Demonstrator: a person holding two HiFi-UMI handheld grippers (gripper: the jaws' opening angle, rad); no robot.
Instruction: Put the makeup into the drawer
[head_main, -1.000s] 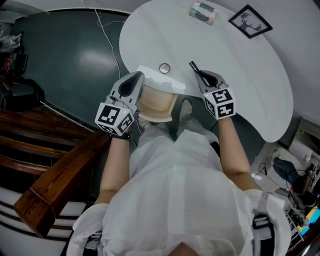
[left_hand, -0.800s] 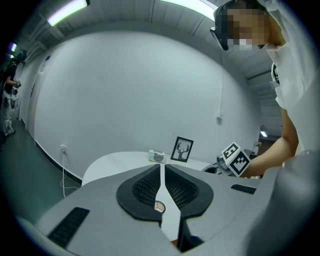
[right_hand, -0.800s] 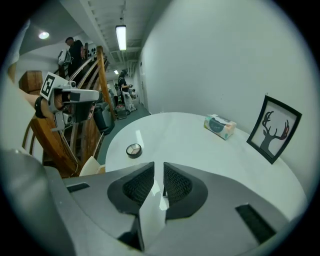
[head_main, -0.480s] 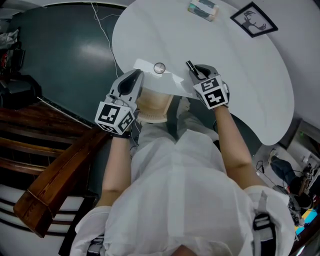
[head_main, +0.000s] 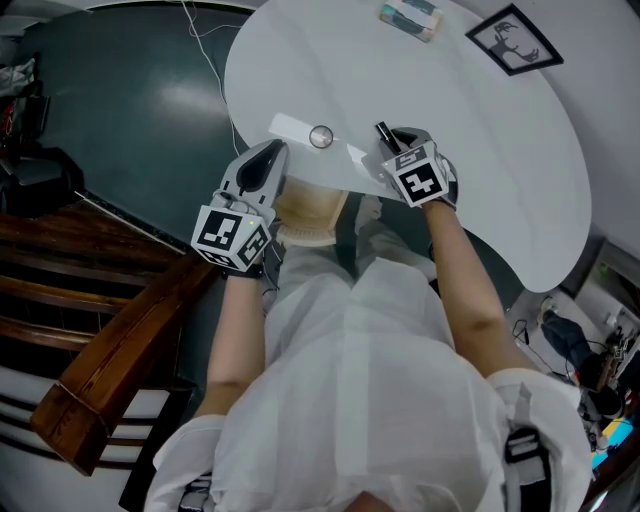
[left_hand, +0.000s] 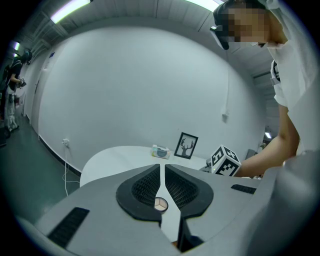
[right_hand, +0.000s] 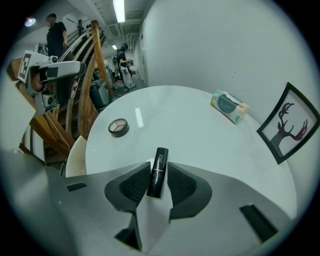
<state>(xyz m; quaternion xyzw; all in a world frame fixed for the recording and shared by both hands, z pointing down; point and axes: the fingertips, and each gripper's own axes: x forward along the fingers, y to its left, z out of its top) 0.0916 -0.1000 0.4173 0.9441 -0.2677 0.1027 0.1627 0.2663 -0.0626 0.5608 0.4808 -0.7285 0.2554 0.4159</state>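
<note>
A black lipstick (right_hand: 157, 170) lies on the white round table (head_main: 470, 150), its far end sticking out past my right gripper (head_main: 392, 143). That gripper's jaws have just been opening; they now stand open on either side of the lipstick (head_main: 384, 132). A round eyeshadow compact (head_main: 321, 136) rests on the table left of the lipstick, and shows as well in the right gripper view (right_hand: 118, 127). My left gripper (head_main: 268, 160) hovers at the table's near edge, shut and empty, aimed at the compact (left_hand: 160, 204). No drawer is visible.
A tissue pack (head_main: 410, 17) and a framed deer picture (head_main: 515, 40) sit at the table's far side. A pale chair seat (head_main: 310, 215) stands under the near edge. A wooden stair rail (head_main: 110, 330) runs on the left, and a cable (head_main: 205, 55) lies on the floor.
My right gripper has sunk toward the table and tipped more steeply down, and its jaws have parted around the lipstick. The left gripper has dropped slightly.
</note>
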